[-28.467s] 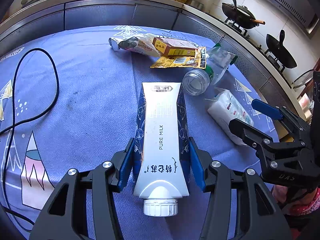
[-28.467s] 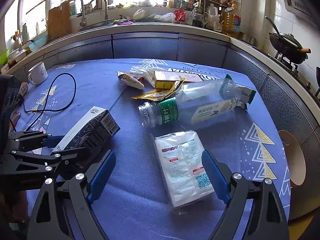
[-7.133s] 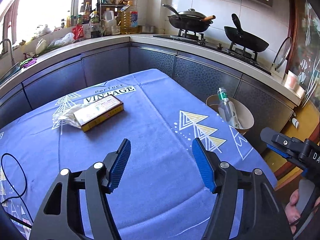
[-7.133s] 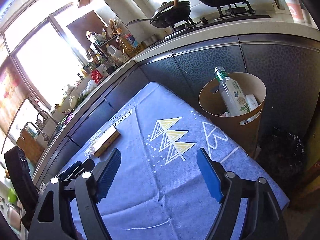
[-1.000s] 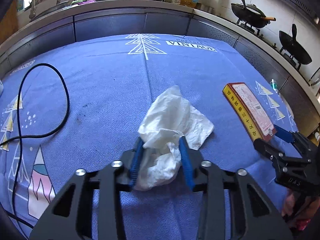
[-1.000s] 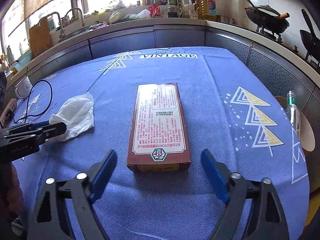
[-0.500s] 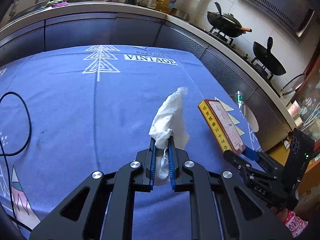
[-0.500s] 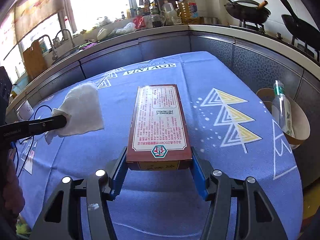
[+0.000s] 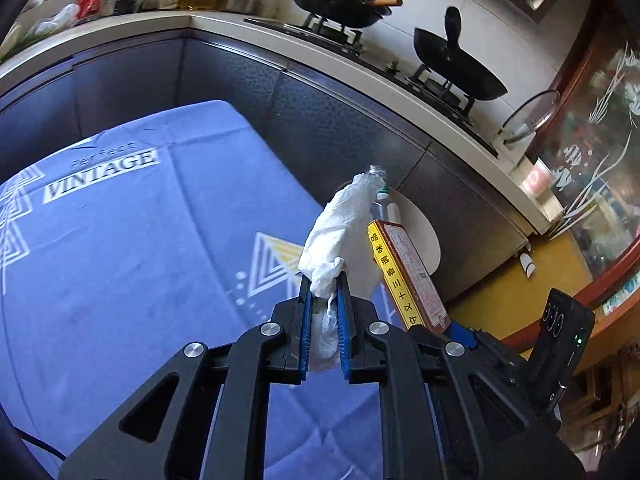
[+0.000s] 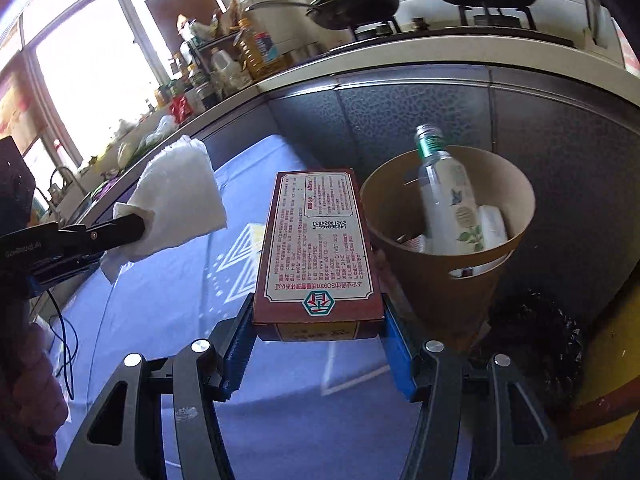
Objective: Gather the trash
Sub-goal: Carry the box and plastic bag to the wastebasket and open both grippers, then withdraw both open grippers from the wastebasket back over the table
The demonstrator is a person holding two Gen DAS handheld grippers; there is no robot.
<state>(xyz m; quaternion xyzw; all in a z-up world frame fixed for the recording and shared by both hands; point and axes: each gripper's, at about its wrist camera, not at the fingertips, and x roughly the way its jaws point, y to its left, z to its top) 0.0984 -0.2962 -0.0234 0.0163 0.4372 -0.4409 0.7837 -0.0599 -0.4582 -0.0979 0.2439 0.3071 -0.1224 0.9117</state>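
Crumpling white tissue (image 9: 340, 232) — rigid flat box (image 10: 318, 248)

My left tool (image 9: 324, 280) and right tool (image 10: 318, 316) are black angular frames with silver screws and ribbed blue finger pads (image 10: 398, 346); my sleeve (image 10: 28, 392) is pink.

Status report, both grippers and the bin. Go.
Left gripper shut on white tissue. Right gripper shut on red box. Both held short of brown bin; bottle inside. Path clear.

Bright window (image 10: 80, 80) glare — fisheye-warped, dark corners.
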